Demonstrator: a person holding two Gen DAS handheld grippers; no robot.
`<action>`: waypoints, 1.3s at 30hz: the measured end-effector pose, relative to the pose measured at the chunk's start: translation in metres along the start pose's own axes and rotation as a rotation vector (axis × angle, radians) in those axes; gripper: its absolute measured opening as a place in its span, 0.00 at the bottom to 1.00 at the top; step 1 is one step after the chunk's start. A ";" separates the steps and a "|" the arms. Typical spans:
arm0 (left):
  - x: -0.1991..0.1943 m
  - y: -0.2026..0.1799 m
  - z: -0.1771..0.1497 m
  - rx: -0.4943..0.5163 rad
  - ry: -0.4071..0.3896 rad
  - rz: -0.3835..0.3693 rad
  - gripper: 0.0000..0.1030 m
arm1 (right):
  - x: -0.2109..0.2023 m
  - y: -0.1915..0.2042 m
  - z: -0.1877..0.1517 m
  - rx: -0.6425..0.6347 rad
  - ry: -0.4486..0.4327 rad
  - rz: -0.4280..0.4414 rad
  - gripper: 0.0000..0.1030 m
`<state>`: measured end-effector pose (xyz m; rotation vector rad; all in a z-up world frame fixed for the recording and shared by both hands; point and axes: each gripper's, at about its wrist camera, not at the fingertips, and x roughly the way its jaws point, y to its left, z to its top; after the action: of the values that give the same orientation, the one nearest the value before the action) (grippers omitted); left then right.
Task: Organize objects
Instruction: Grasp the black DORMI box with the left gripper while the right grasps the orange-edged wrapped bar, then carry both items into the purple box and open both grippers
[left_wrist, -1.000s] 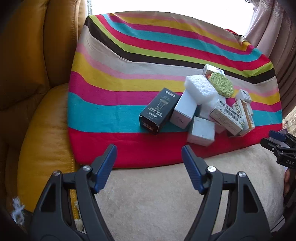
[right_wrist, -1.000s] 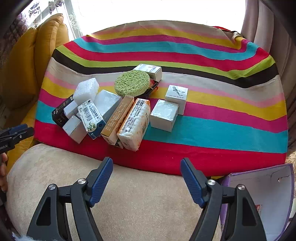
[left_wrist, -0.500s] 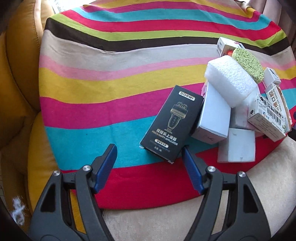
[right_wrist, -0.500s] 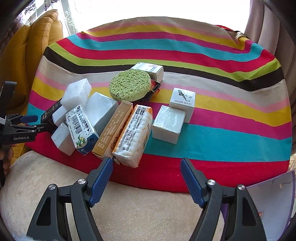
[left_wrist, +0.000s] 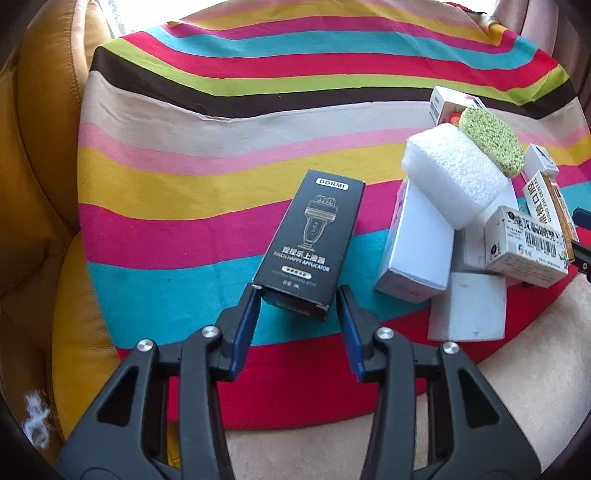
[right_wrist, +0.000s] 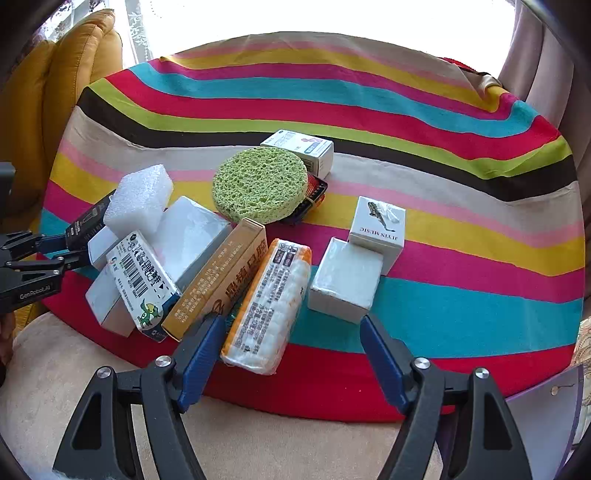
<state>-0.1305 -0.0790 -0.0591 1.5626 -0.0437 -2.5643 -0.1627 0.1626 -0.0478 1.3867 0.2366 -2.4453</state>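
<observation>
Barely begun: left hand-held gripper (left_wrist: 298, 300) closing around the black DORMI box (left_wrist: 309, 243), grip unconfirmed; right hand-held gripper (right_wrist: 291, 336) open; remaining box pile (right_wrist: 192, 258) unsorted.

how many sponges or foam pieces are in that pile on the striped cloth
2: a round green sponge leaning at the back of the pile, and a white foam block on top at its left end. Others could be hidden underneath.

L gripper (left_wrist: 298, 295) fingers (left_wrist: 246, 320) straddle near end of black box (left_wrist: 309, 243), left tip touching its corner, right tip just beside. Box lies flat on striped cloth (left_wrist: 207, 155). White foam (left_wrist: 456, 173) and box pile right of fingers.
</observation>
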 end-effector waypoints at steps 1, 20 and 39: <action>-0.002 0.002 -0.002 -0.014 -0.007 -0.002 0.45 | 0.002 0.000 0.001 -0.001 0.001 -0.006 0.73; -0.078 0.023 -0.056 -0.317 -0.237 -0.019 0.42 | -0.038 -0.006 -0.018 0.019 -0.162 0.005 0.27; -0.132 -0.060 -0.079 -0.242 -0.374 -0.172 0.42 | -0.095 -0.040 -0.077 0.098 -0.208 0.009 0.27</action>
<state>-0.0069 0.0020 0.0156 1.0312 0.3627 -2.8290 -0.0696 0.2410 -0.0067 1.1551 0.0622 -2.6001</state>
